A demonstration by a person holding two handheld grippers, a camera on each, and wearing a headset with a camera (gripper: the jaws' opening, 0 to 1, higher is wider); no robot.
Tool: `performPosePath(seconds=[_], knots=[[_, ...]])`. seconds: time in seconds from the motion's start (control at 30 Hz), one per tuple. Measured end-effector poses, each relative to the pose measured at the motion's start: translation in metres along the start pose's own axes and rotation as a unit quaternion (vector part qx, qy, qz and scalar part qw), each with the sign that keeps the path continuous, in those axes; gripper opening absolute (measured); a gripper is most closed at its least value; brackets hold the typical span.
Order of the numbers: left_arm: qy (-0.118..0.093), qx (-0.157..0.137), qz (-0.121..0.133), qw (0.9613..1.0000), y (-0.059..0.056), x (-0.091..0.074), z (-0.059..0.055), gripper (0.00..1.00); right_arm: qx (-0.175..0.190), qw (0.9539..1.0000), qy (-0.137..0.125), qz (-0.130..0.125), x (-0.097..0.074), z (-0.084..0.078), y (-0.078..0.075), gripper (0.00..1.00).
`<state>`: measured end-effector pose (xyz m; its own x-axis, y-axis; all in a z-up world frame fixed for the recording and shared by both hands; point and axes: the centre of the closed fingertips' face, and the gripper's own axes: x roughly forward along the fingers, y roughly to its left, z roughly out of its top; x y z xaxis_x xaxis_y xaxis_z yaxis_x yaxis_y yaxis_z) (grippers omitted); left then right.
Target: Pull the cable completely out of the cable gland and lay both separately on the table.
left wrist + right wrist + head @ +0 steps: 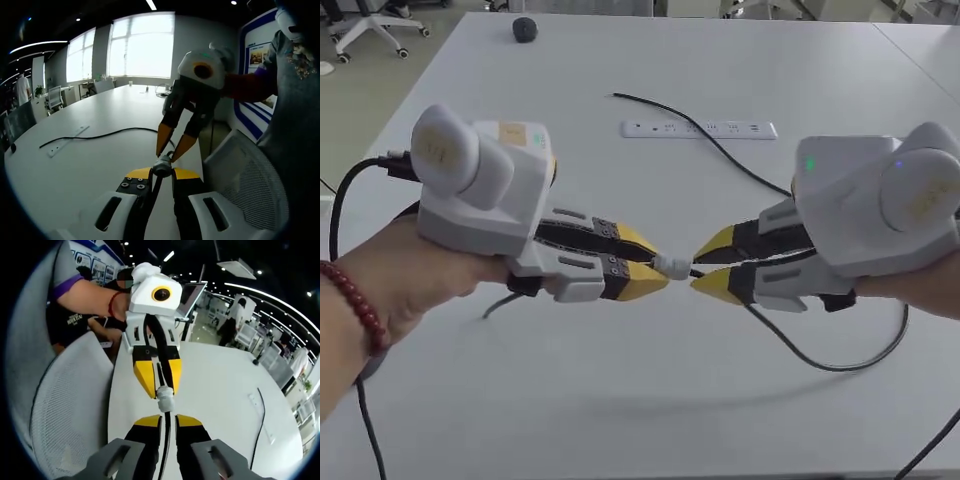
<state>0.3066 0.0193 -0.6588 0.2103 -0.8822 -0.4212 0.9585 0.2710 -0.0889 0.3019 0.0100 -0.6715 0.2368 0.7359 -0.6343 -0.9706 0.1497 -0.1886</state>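
Note:
A white cable gland (672, 267) hangs in the air above the white table (620, 410), and a black cable (820, 365) runs through it. My left gripper (655, 265) is shut on the gland (162, 167), with a stretch of cable trailing back between its jaws. Facing it tip to tip, my right gripper (700, 270) is shut on the cable (167, 432) just beside the gland (165, 400). In the right gripper view the left gripper (162, 390) reaches in from above. From the right gripper the cable sags to the table, loops and runs off to the far side.
A white power strip (700, 128) lies at the far middle of the table, with a small dark round object (525, 30) beyond it. Office chairs (370, 25) stand at the far left. A white mesh chair back (250, 185) is close behind the grippers.

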Motion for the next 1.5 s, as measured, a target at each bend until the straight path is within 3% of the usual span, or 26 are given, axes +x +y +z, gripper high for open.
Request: performPosePath(seconds=[0.13, 0.43, 0.73, 1.07, 1.27, 1.5], knots=[[0.001, 0.000, 0.001, 1.0000, 0.001, 0.000, -0.001, 0.16, -0.006, 1.0000, -0.002, 0.003, 0.001, 0.002, 0.001, 0.00], [0.004, 0.003, 0.000, 1.0000, 0.001, 0.002, -0.002, 0.16, -0.010, 0.9999, 0.000, 0.005, 0.001, -0.001, 0.000, 0.00], [0.012, 0.006, 0.003, 0.9999, 0.004, 0.000, -0.007, 0.16, 0.001, 0.9998, 0.015, 0.010, 0.003, -0.020, 0.000, 0.00], [0.018, 0.007, 0.004, 0.9998, 0.005, -0.001, -0.013, 0.16, 0.031, 0.9976, 0.061, 0.014, 0.008, -0.066, 0.001, 0.00], [0.011, 0.006, 0.011, 0.9999, 0.009, -0.009, -0.009, 0.16, 0.047, 0.9928, 0.110, 0.012, 0.007, -0.112, -0.001, 0.00], [0.012, 0.005, 0.016, 0.9998, 0.012, -0.015, -0.010, 0.16, 0.054, 0.9866, 0.154, 0.005, 0.001, -0.148, -0.007, 0.00]])
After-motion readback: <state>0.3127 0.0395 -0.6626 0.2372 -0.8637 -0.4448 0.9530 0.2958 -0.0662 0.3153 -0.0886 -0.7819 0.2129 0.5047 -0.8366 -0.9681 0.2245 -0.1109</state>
